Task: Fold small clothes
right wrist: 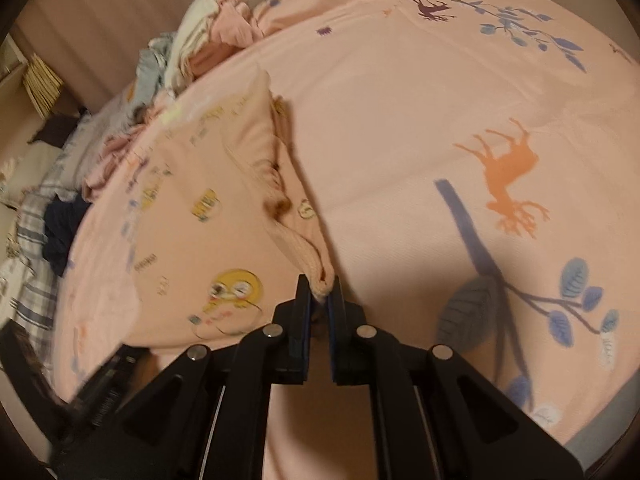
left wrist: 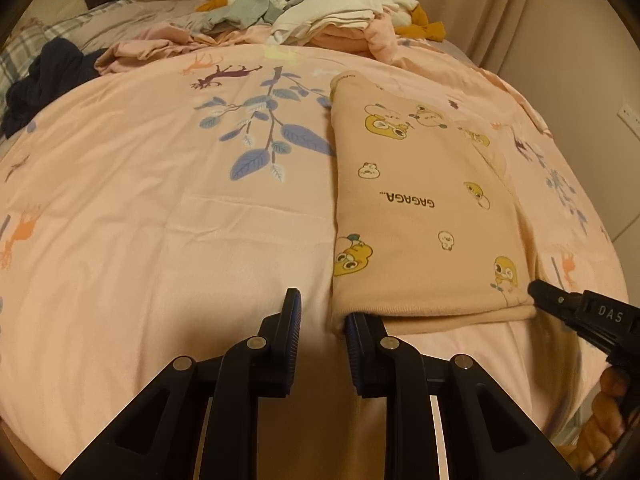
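Note:
A small peach garment [left wrist: 420,208] printed with yellow cartoon ducks and the word "GAGAGA" lies folded into a long strip on the pink bed cover [left wrist: 160,220]. My left gripper [left wrist: 324,308] sits at its near left corner with the jaws apart. Its right finger [left wrist: 356,336] is tucked under the garment's edge, and its left finger [left wrist: 290,320] rests on the bare cover. My right gripper [right wrist: 320,288] is shut on the ribbed hem [right wrist: 308,256] at the near right corner. It also shows at that corner in the left wrist view as the right gripper [left wrist: 538,294].
A pile of mixed clothes [left wrist: 320,20], grey, white and pink, lies at the far end of the bed. A dark navy garment [left wrist: 44,76] is on the far left beside plaid bedding [left wrist: 24,40]. Curtains [left wrist: 480,0] hang behind. A hand [left wrist: 612,392] holds the right gripper.

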